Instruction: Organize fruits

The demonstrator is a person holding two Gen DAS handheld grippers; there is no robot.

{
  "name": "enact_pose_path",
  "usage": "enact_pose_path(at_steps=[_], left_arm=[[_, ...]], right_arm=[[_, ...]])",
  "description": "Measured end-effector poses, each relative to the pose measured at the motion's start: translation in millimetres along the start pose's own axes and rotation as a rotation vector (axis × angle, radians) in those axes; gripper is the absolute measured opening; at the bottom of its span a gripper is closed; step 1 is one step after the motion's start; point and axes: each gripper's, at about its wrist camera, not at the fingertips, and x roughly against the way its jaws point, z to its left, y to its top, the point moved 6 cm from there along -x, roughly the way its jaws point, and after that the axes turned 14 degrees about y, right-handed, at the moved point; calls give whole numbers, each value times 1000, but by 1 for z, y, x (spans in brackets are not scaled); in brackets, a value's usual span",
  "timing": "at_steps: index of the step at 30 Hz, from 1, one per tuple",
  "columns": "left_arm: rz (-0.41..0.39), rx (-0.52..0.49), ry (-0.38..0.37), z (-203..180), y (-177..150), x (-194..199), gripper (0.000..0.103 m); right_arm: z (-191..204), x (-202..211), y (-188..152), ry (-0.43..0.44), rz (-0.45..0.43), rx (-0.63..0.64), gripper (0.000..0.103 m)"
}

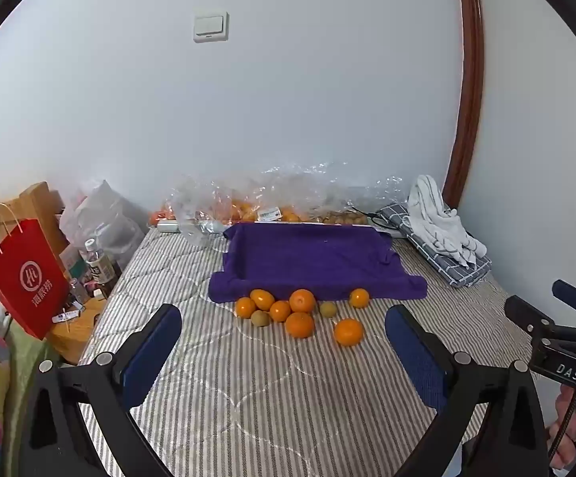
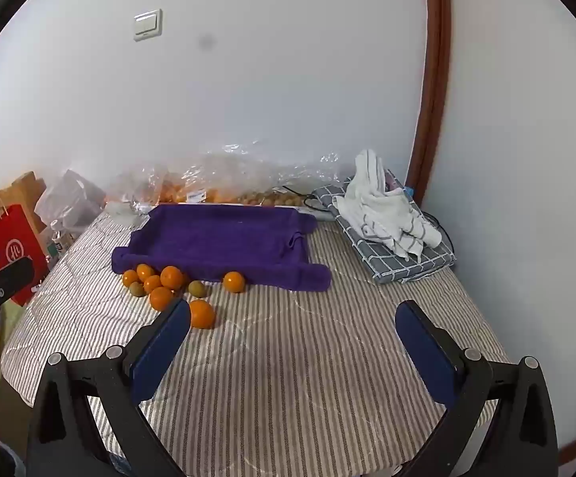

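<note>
Left tool (image 1: 284,330): jaws spread wide, nothing between the pads, hovering over the striped bed (image 1: 268,389).
Right tool (image 2: 292,330): jaws equally wide, holding nothing; its left pad (image 2: 160,351) stands in front of the nearest orange.
Fruit cluster (image 1: 300,312): oranges and two small greenish-brown fruits lying on the bed at 12 o'clock from the left tool, at 11 o'clock from the right tool, apart from both.
Purple towel tray (image 1: 312,258): just beyond the fruit at 12 o'clock, its front edge touching some.
Plastic bags (image 1: 248,202): farther, against the wall, with more fruit inside.
Folded cloths (image 2: 391,222): 1 o'clock from the right tool.
</note>
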Motion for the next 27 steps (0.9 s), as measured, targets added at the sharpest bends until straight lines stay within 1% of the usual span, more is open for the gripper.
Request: enact_pose_path(at_steps=[1,2,3,4,7,9,13,15,27], left_arm=[[2,-21,9,-4,2,0,103],[3,-17,6,-4,2,0,103],[-12,10,-12,3,1,4,103],[-2,9,-14,2,3,4,103],[-4,-6,4,-1,3,7,103],[-11,-21,11,-1,-1,8,103],[-11,-28,18,-4,-2,7,103],[-13,-28,16,-4,-3,7,103],[-15,-18,16,-2,-6,8,103]], right_arm=[[-1,1,-2,0,-1,-2,102],[0,3,-3,5,-26,4,102],[0,3,-4,6,-24,5,102],[1,4,-3,6,-22,7,102],[3,5,-5,1,-18,16,102],[3,13,2,4,-18,7,102],[4,11,6,8,-7,-1,102],[1,15,-1,5,-16,-6,102],[0,15,-7,-2,-15,-13,102]])
